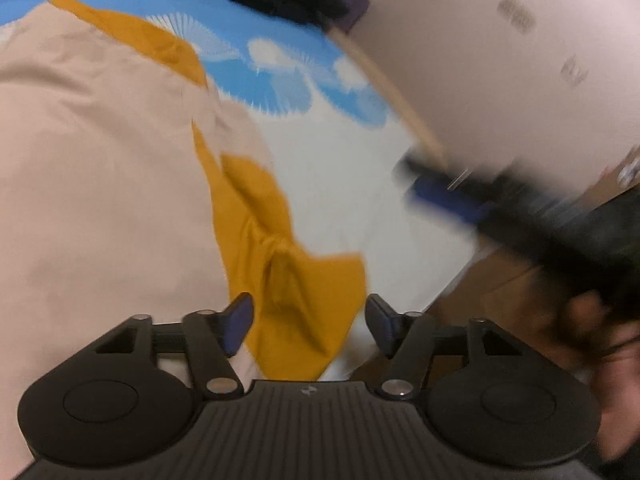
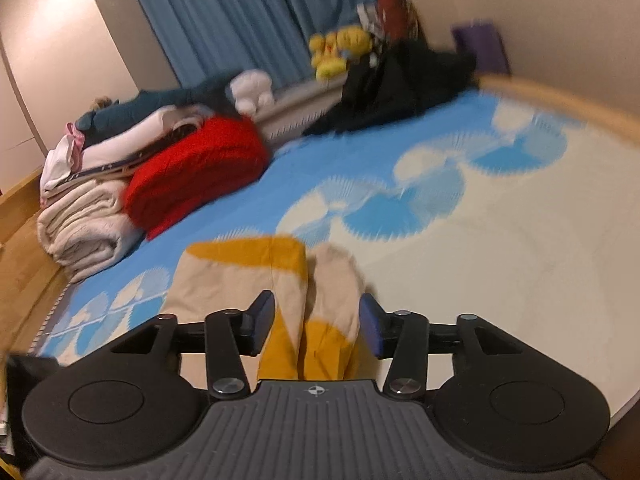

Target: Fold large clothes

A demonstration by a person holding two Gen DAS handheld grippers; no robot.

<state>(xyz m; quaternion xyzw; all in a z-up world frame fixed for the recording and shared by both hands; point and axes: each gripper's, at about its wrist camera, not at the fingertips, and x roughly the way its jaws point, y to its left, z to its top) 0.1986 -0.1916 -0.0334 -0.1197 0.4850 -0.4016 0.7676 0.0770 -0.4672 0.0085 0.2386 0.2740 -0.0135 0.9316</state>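
Beige-and-mustard garment (image 1: 100, 184) spread on the bed (image 1: 340, 168)
Left gripper (image 1: 310, 322) and right gripper (image 2: 318, 322) both wide, empty, above the cloth

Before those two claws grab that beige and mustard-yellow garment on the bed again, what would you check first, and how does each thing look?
1. Left gripper open: ok.
2. Right gripper open: ok.
3. Beige and mustard-yellow garment lying on the blue-and-white patterned bedsheet: ok.
4. Garment smooth: not ok, the mustard part is bunched.
5. Fabric between the right gripper's open jaws: ok.
6. Red folded garment apart from the work: ok.
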